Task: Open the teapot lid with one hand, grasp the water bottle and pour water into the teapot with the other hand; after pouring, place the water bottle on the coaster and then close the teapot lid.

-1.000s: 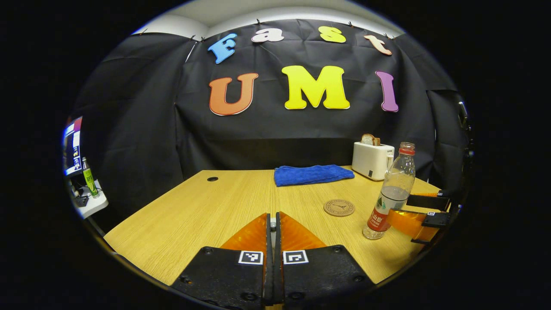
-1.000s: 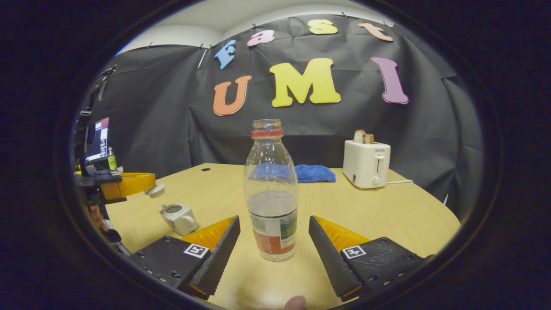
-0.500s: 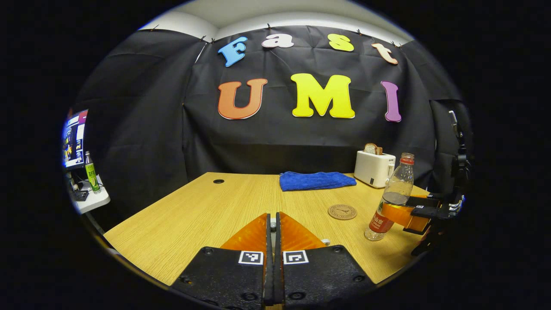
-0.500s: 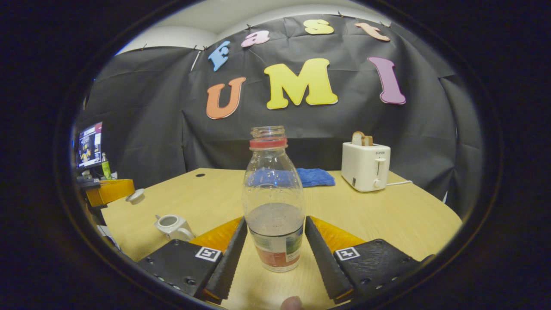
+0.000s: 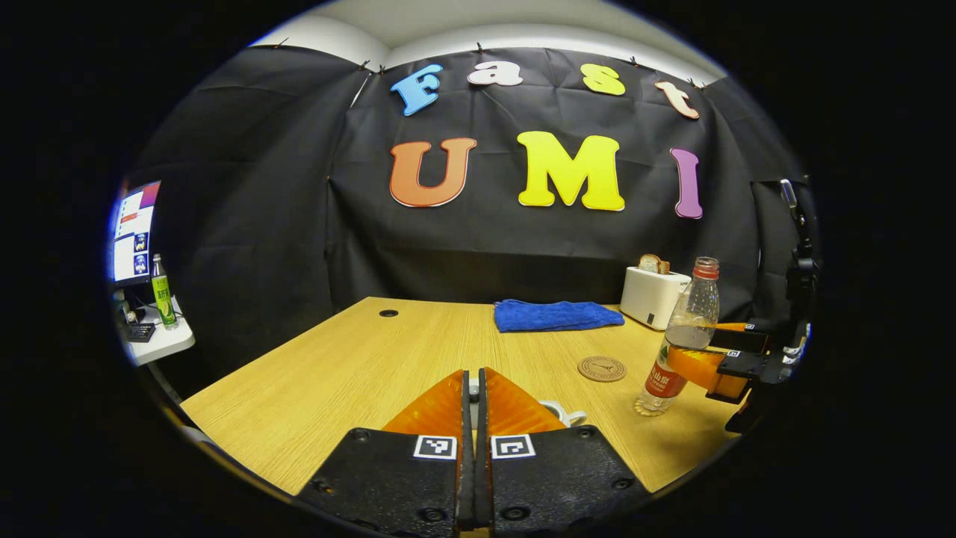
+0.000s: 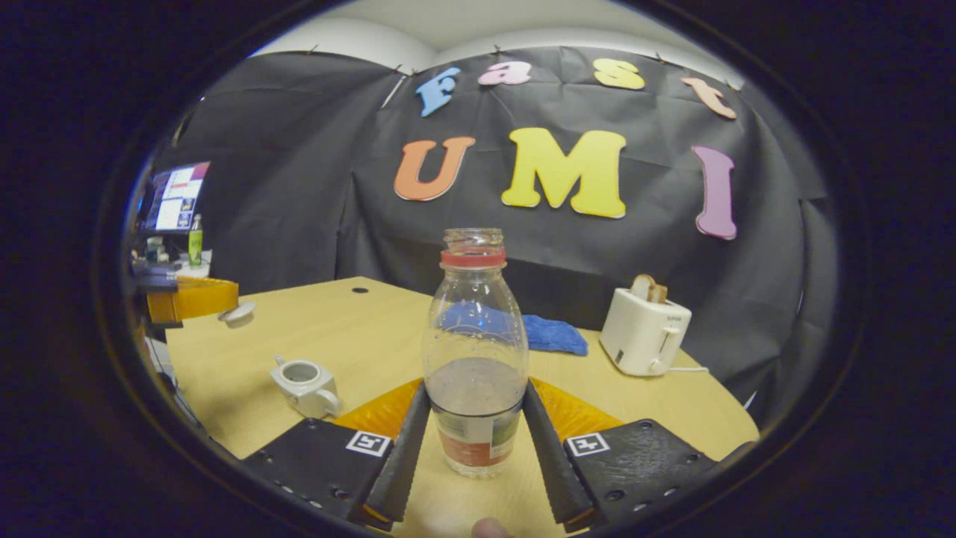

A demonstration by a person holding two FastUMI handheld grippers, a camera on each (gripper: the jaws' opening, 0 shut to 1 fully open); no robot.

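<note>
Left gripper view: left hand-held gripper (image 5: 472,388) pinched on the lid knob; coaster (image 5: 601,368) ahead-right, blue cloth (image 5: 556,314) and toaster (image 5: 653,297) beyond.

Right gripper view: right hand-held gripper (image 6: 473,400) clamps the water bottle (image 6: 475,351), standing on the table (image 6: 358,336). Open teapot (image 6: 305,385) to its left, lid (image 6: 237,314) raised further left.

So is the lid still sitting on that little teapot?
No, the teapot stands open on the table while the left gripper holds its lid up.

A clear water bottle (image 6: 475,351) with red collar, white teapot (image 6: 305,385), blue cloth (image 5: 556,314), wood-grain table (image 5: 358,373).
</note>
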